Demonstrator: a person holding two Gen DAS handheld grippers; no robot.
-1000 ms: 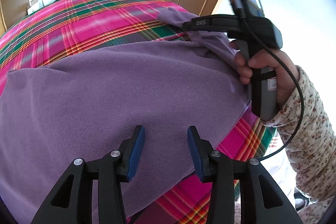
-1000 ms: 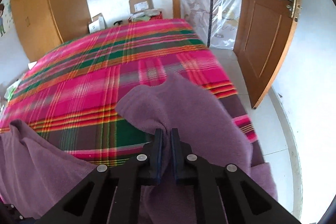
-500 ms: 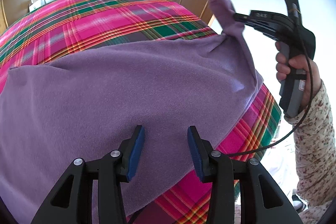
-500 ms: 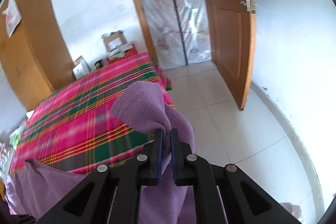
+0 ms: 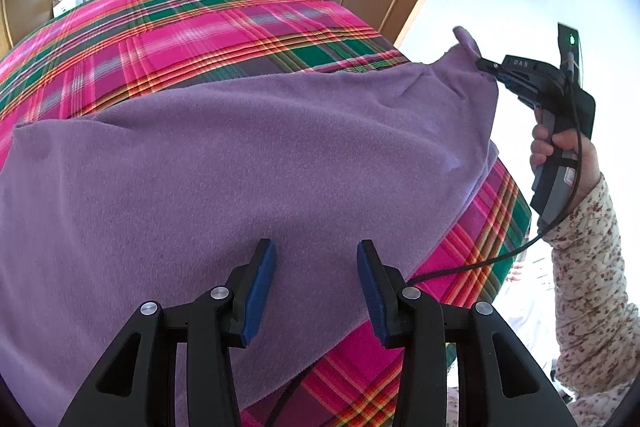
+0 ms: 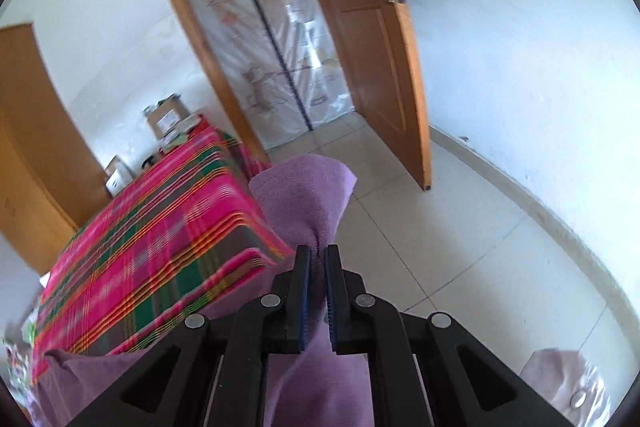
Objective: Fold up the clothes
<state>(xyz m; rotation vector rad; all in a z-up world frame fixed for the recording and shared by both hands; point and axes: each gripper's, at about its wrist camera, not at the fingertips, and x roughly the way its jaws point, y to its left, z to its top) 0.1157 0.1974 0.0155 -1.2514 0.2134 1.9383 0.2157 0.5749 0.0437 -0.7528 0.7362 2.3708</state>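
Lying across near side of plaid bedspread [image 5: 208, 27], purple fleece garment [image 5: 240, 163] has its right corner pinched in right gripper [image 6: 317, 259], lifted off bed edge. Left gripper [image 5: 316, 267] hovers above fleece, jaws apart, w/ nothing gripped.

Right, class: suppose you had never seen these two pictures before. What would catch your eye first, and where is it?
First, the purple fleece cloth spread wide over the bed's bright pink-and-green plaid cover. Next, the right gripper off the bed's right edge, shut on a corner of that cloth and holding it up in the air, while the left gripper hangs open above the cloth's near edge. Behind stands an open wooden door.
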